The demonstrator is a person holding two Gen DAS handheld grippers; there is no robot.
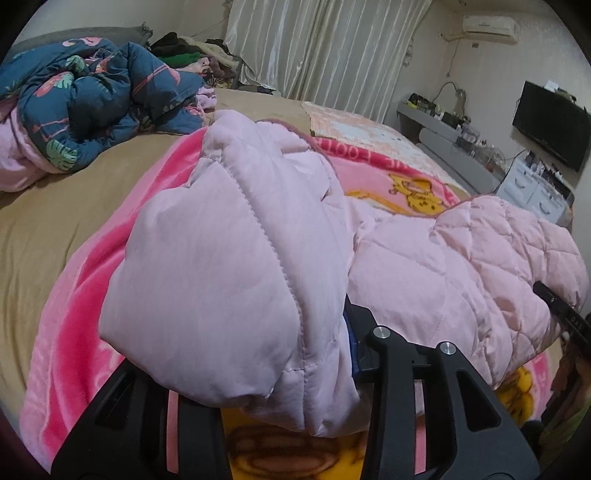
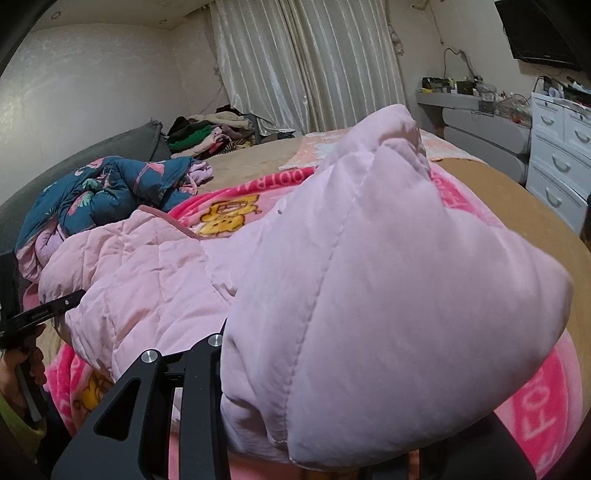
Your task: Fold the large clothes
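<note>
On the bed (image 1: 55, 221), your left gripper (image 1: 295, 398) and right gripper (image 2: 295, 398) each pinched the puffy pink quilted jacket (image 1: 461, 266) in their jaws.

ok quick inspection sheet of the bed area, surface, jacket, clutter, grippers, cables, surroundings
surface: tan bed sheet under a pink cartoon blanket.
job's things: pink quilted jacket lying on the blanket, one bunched part lifted by each gripper.
clutter: blue floral duvet; clothes pile at the far side.
grippers: left gripper and right gripper each draped in jacket fabric, fingertips hidden.
cables: wires on the grey shelf.
surroundings: curtains, white drawers, TV, air conditioner.
</note>
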